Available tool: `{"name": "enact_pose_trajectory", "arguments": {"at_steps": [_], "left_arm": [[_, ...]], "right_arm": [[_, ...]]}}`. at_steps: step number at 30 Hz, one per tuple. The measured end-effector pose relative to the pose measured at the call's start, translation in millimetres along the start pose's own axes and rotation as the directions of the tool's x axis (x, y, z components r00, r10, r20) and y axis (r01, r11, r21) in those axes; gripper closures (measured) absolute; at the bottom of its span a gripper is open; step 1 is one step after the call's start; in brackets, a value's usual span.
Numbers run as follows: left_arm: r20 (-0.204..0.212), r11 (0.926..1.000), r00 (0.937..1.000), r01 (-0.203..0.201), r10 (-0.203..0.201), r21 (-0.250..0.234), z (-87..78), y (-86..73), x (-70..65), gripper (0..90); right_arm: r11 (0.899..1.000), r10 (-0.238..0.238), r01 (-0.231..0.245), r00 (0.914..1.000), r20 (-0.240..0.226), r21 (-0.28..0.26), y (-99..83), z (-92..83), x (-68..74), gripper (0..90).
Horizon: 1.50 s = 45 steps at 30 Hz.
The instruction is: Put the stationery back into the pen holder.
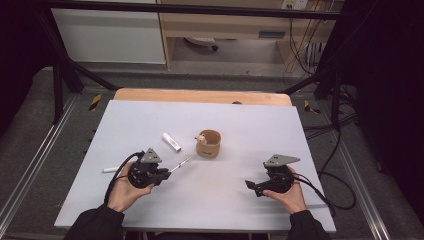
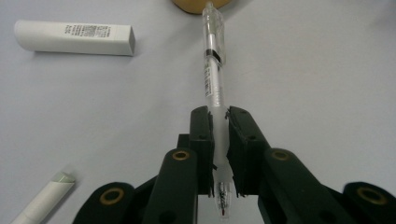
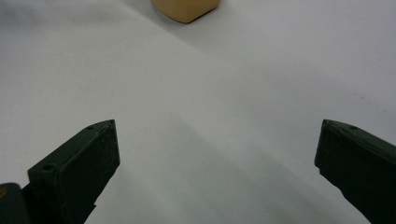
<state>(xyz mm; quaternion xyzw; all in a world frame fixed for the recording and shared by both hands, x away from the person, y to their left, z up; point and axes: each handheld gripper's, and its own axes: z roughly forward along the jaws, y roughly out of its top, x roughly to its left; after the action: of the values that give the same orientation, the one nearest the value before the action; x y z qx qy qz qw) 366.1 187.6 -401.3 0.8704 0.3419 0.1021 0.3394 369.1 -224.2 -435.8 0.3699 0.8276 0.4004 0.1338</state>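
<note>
We see the left hand (image 1: 125, 192) low over the white table (image 1: 240, 210), palm around the left gripper (image 1: 162, 173), which points to the right and a little away from us, toward the tan cup (image 1: 208, 143). Its jaws are clamped on a clear pen (image 2: 214, 79): in the left gripper view the pads squeeze the barrel near its tip end, and the rest of the pen sticks out ahead, its far end reaching the base of the cup at the top edge. The right hand (image 1: 289, 194) holds the right gripper (image 1: 250, 186) close to the table, aimed leftward, its jaws spread wide with nothing but bare table between them. A white tube (image 1: 171, 142) lies left of the cup, and a white stick (image 1: 110, 170) lies beside the left hand, partly cut off at the frame edge in the left gripper view. The cup carries a small pale figure on its rim that we cannot make out, and the print on the tube is too small to read.
</note>
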Motion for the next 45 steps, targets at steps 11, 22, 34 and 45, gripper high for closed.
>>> {"name": "enact_pose_trajectory", "arguments": {"at_steps": [11,22,34,45], "left_arm": [[0.044,0.9986,0.9978,-0.051,0.050,0.012,4.1,8.2,-15.3,79.9],[0.076,0.9970,0.9944,-0.075,0.074,0.015,6.9,16.1,-24.9,80.0],[0.103,0.9946,0.9898,-0.101,0.099,0.023,13.9,27.1,-34.0,80.0],[0.122,0.9915,0.9854,-0.124,0.118,0.039,19.5,35.0,-40.5,80.0]], "right_arm": [[0.996,-0.083,0.083,0.9965,0.000,0.025,14.5,10.8,20.5,0.7],[0.981,-0.187,0.187,0.9824,-0.007,0.053,29.5,21.5,41.9,1.1],[0.945,-0.316,0.316,0.9486,-0.023,0.078,44.5,31.9,67.0,2.4],[0.892,-0.441,0.442,0.8970,-0.028,0.097,57.2,39.1,84.2,4.7]]}}
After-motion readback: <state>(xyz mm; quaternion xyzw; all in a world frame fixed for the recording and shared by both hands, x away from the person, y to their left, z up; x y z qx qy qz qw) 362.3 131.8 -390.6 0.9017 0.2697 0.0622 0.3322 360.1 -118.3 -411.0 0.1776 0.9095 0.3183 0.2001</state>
